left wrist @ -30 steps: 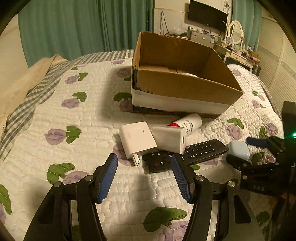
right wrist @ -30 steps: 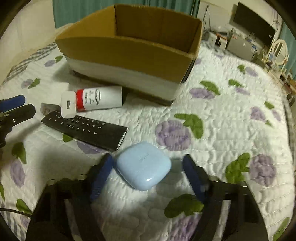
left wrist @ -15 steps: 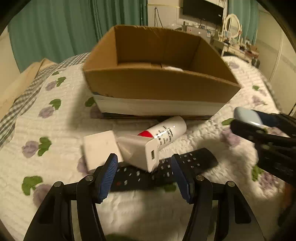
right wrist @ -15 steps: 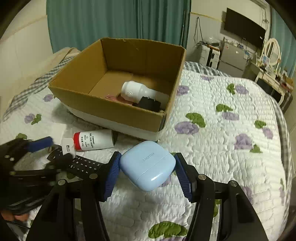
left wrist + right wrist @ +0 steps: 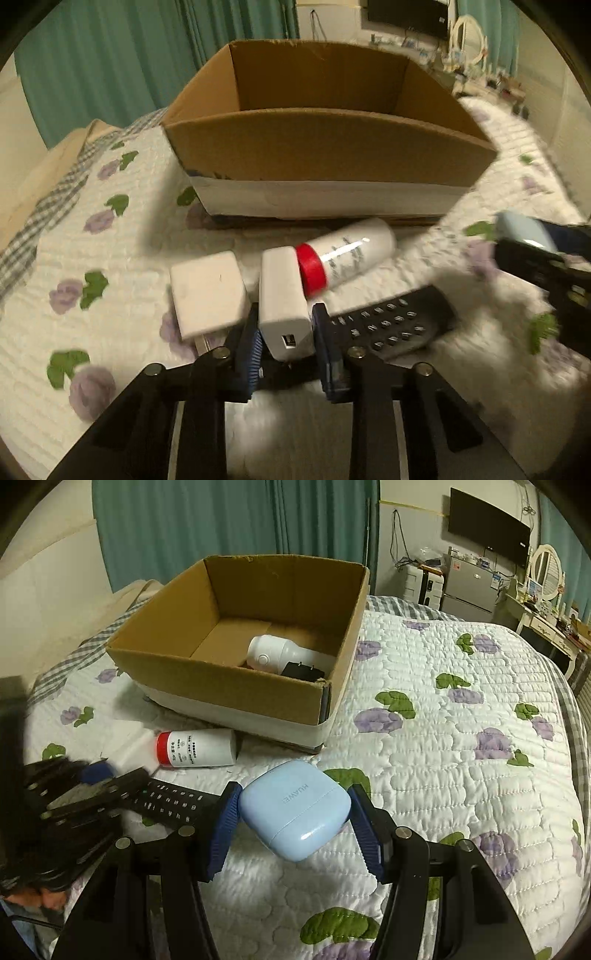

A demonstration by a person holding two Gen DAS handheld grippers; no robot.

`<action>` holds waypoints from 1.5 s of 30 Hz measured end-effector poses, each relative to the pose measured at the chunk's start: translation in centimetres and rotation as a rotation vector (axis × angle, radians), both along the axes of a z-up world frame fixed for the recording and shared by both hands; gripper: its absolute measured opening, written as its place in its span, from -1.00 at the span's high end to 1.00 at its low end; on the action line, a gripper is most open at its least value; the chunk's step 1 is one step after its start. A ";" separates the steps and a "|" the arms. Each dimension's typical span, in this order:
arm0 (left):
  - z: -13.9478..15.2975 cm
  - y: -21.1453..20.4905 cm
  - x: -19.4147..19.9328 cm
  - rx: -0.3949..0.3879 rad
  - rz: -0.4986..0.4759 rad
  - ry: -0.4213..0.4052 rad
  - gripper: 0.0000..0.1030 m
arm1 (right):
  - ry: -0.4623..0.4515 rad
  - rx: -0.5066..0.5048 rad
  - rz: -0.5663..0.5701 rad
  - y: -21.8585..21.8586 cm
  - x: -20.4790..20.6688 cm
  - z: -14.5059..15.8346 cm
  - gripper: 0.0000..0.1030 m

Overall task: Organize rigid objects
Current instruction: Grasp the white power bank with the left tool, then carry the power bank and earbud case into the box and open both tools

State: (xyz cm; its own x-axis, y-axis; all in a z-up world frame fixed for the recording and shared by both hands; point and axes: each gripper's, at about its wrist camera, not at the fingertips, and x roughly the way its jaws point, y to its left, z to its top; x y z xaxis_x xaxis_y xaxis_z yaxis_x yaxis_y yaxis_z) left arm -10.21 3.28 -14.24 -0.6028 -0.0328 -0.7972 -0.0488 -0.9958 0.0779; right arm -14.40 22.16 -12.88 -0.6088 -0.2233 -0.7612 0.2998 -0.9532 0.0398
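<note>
Right gripper holds a pale blue earbud case between its blue pads, jaws closed on its two sides, lifted above the quilted bed. Left gripper has its jaws closed on a white USB charger, whose port end faces the camera.

Largest on the bed is the open cardboard box, set toward the head end near the green curtains. Inside it, toward its right wall, lie a white cylindrical device and a black plug adapter, touching each other.

In front of the box's near wall lies a black remote control, partly under the left gripper's fingers. Just beyond it a white bottle with a red cap lies on its side, cap end touching the held charger. A second white charger block lies just beside the held one, on its left.
</note>
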 end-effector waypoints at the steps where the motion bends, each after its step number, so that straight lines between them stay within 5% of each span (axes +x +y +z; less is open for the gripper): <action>1: 0.3 -0.1 0.4 0.009 0.000 0.000 0.54 | 0.001 0.003 -0.001 0.0 0.0 0.0 -0.13; 10: 4.0 0.0 2.0 0.084 -0.027 0.086 0.55 | 0.042 0.004 0.008 -0.1 1.0 1.4 -0.13; 18: 9.3 0.4 2.1 0.102 -0.071 0.198 0.55 | 0.171 -0.011 0.029 -0.2 0.9 7.3 -0.13; 26: 13.8 0.1 -3.7 0.058 -0.105 0.290 0.55 | 0.271 -0.040 0.046 -1.3 -4.4 12.3 -0.13; 33: 10.7 -0.9 -11.6 0.030 -0.110 0.220 0.55 | 0.297 -0.042 0.045 -3.0 -9.8 12.6 -0.13; 41: 6.0 -0.9 -13.2 0.006 -0.126 0.159 0.53 | 0.216 -0.031 0.042 -3.2 -12.2 8.7 -0.13; 43: 6.3 -0.6 -13.0 0.010 -0.136 0.179 0.33 | 0.214 -0.037 0.041 -2.7 -12.0 8.5 -0.13; 45: 6.8 -0.6 -12.7 0.021 -0.134 0.191 -0.21 | 0.223 -0.035 0.039 -2.5 -11.7 8.8 -0.13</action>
